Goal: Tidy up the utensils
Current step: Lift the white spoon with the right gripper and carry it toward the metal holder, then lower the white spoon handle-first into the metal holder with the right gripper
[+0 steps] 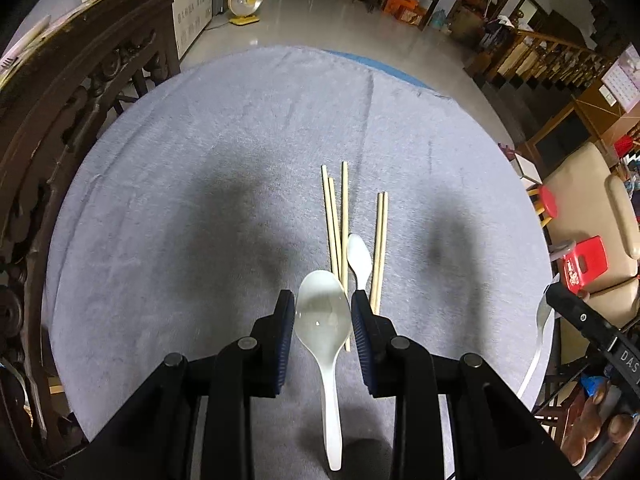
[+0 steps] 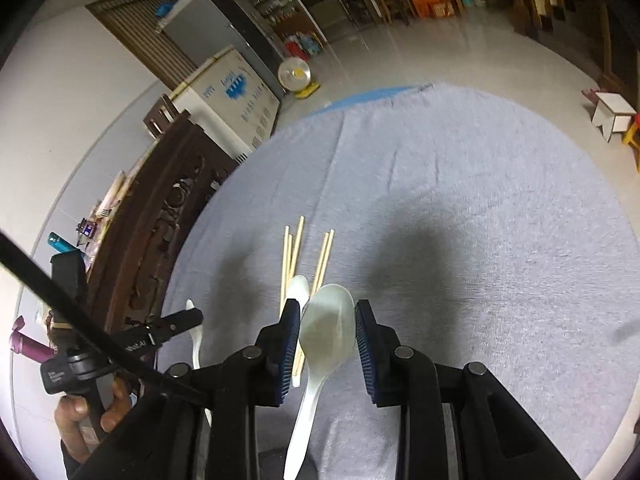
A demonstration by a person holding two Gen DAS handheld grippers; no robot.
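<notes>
While both grippers hung over the grey cloth, each pinched a white plastic spoon. Left gripper clamped its spoon at the bowl, handle trailing back under it. Right gripper pinched its own spoon the same way. Just ahead of both lay five wooden chopsticks and a smaller white spoon among them. Writing we could read: "DAS" on the right gripper body as seen from the left wrist; white chest freezer had blue print, illegible.

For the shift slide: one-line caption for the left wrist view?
Left gripper holds a white spoon above chopsticks and a smaller spoon.
</notes>
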